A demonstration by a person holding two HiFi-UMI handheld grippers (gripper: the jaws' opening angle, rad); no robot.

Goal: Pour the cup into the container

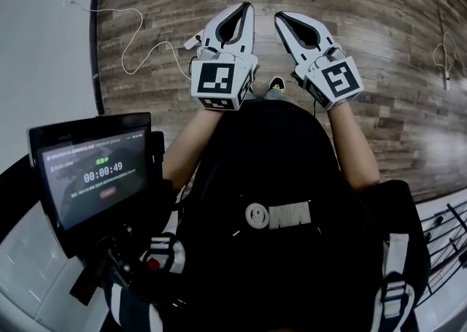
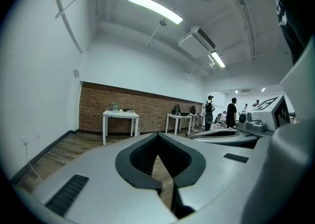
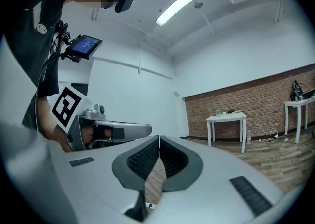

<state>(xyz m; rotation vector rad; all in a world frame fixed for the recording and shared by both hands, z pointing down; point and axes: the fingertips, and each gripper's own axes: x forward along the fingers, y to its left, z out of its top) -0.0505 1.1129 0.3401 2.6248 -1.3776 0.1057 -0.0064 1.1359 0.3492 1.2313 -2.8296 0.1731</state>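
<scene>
White left tongs (image 1: pixel 246 9) beside right tongs (image 1: pixel 279 18)

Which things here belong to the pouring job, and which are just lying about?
Job: left gripper, right gripper, both with jaws shut on nothing. No cup or container shows.
Lying about: timer screen, white cable on the wood floor, white table by the brick wall.

Your top (image 1: pixel 281 166): black, with a white smiley logo on the chest.
Your left claw (image 1: pixel 245 8): white shell, dark ribbed pads, black-and-white marker cube.
Your right claw (image 1: pixel 279 17): the same.
</scene>
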